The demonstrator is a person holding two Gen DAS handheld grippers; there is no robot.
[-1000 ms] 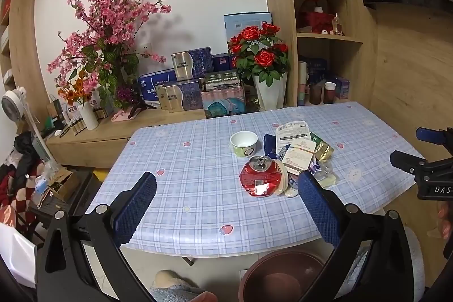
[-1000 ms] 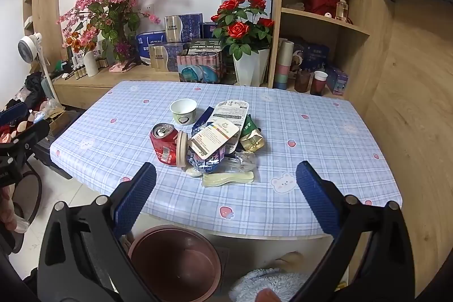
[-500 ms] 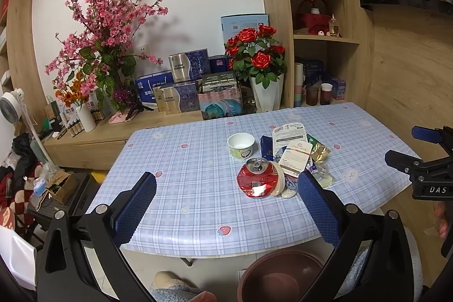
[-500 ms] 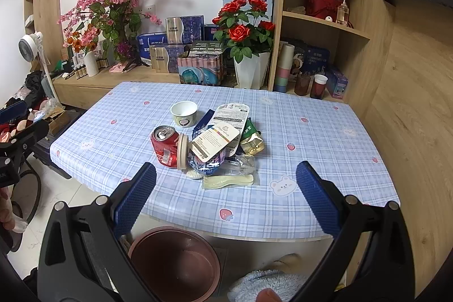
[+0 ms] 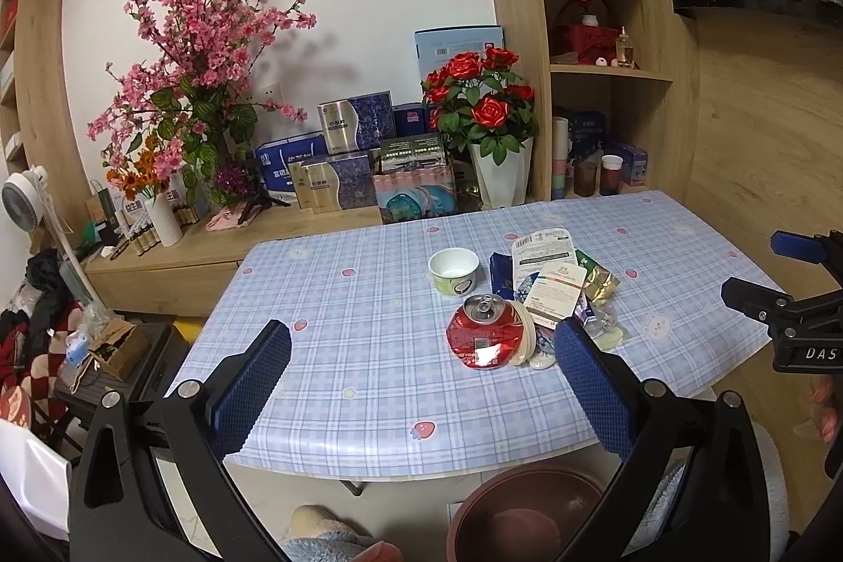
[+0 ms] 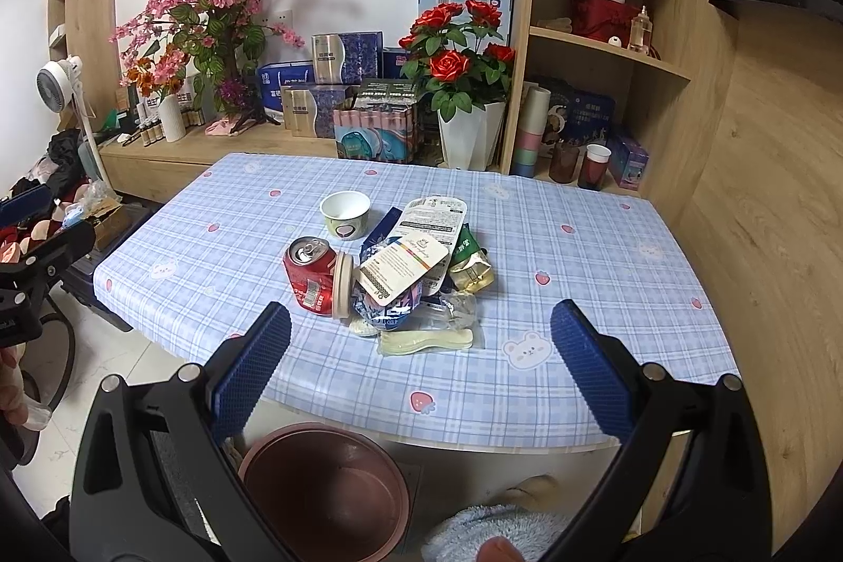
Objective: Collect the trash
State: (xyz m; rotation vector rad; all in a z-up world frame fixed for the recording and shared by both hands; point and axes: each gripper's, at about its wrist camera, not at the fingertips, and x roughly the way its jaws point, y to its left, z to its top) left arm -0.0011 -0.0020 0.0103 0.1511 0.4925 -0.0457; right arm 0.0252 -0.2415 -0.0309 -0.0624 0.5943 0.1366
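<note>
left gripper (image 5: 421,380): wide, empty
right gripper (image 6: 420,364): wide, empty
trash pile (image 6: 416,269): on table (image 6: 579,246), ahead of both grippers, untouched
bin (image 6: 326,483): below table edge

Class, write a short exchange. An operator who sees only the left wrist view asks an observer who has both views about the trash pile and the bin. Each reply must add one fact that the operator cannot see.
Operator: One finger of the left gripper hides the near end of the pile. What lies there?
Observer: A pale plastic spoon in a clear wrapper, flat on the tablecloth.
Operator: I see only part of the brown bin. Is anything in it?
Observer: The right wrist view shows most of its inside, and nothing lies there.
</note>
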